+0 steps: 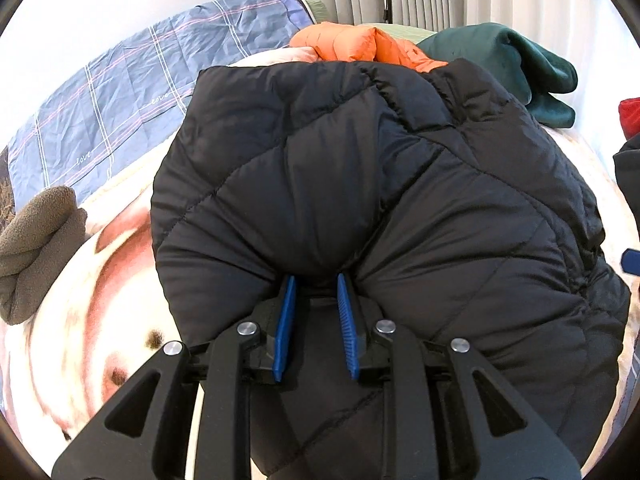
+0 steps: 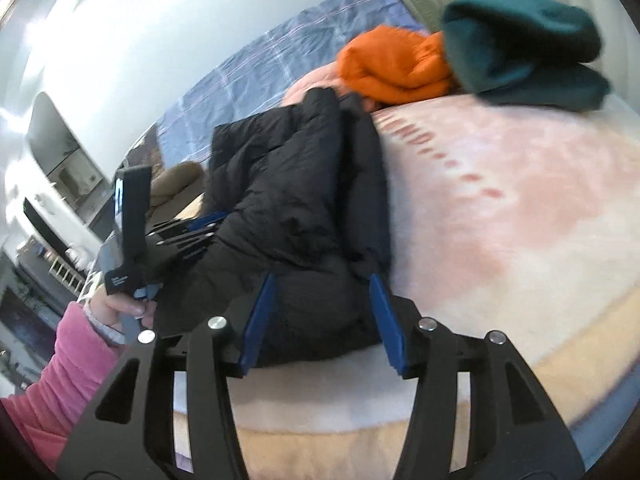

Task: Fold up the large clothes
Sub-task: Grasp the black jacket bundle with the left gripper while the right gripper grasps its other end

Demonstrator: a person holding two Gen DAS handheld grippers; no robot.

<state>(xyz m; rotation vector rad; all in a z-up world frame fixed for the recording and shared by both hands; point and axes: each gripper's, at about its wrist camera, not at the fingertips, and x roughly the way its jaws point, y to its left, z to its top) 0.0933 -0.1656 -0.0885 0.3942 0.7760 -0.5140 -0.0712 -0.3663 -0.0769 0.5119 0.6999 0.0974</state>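
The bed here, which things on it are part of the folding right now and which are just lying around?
In use:
black jacket
left claw, clamped on the jacket
right claw, open around the jacket

Lying about:
orange jacket
green fleece
brown fleece
blue sheet

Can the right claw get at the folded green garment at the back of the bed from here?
Probably yes: the right claw stands open and the blanket toward the green garment lies bare.

Open blanket-covered bed (image 2: 500,208) lay free right of the black quilted jacket (image 1: 360,184), orange garment (image 2: 392,64) and green garment (image 2: 520,48) blocked the far end, brown fleece (image 1: 36,248) sat left, pink-sleeved hand (image 2: 120,312) crowded the jacket's left edge.
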